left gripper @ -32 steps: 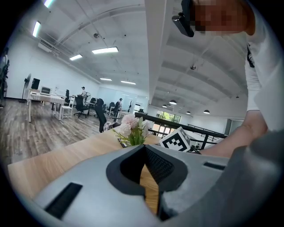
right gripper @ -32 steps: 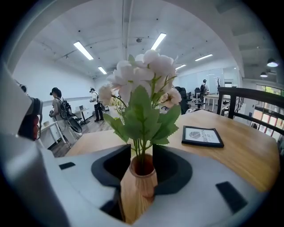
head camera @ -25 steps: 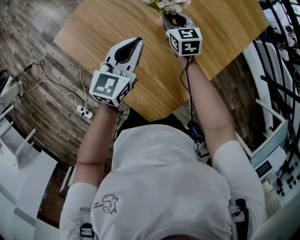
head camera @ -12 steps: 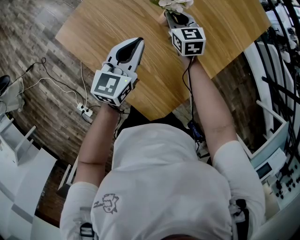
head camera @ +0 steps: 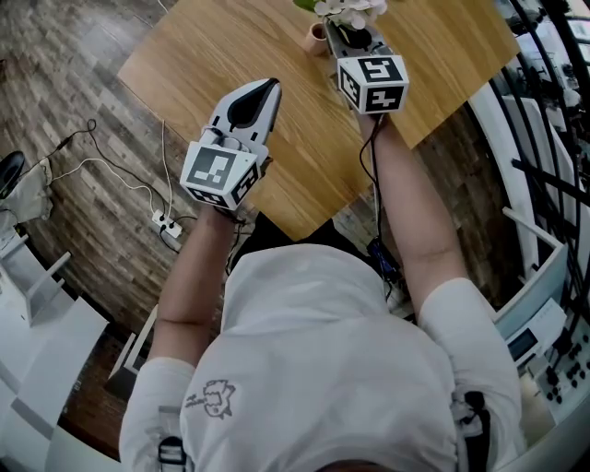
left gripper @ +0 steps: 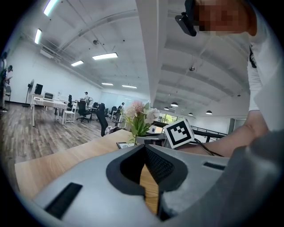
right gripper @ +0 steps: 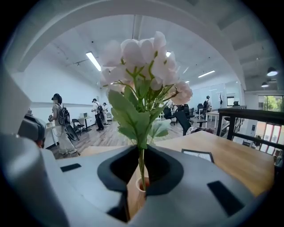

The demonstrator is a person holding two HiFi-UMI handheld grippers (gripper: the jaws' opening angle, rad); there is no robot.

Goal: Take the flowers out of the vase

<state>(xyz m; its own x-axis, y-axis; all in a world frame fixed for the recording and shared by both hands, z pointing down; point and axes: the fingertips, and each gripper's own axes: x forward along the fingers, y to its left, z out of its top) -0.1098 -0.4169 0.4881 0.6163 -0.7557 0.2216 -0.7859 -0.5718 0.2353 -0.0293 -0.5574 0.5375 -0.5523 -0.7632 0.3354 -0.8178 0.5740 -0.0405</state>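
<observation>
A bunch of pink-white flowers (right gripper: pixel 142 66) with green leaves stands upright, its thin stem pinched between my right gripper's (right gripper: pixel 141 155) jaws, which have just been closing on it. Below the jaws is the small pinkish vase (right gripper: pixel 141 185), the stem's lower end at its mouth. In the head view the flowers (head camera: pixel 346 9) sit at the top edge above my right gripper (head camera: pixel 353 32), and the vase (head camera: pixel 316 37) stands just left of it on the wooden table (head camera: pixel 230 46). My left gripper (head camera: pixel 265 88) hovers over the table's near left, shut and empty.
A flat framed card (right gripper: pixel 197 155) lies on the table beyond the vase. A power strip with cables (head camera: pixel 166 221) lies on the floor at the left. White racks and black cables (head camera: pixel 544 184) stand close on the right. People and office chairs are far off.
My right gripper has risen with the flowers, and the vase now shows beside it at its left. My left gripper has shifted slightly.
</observation>
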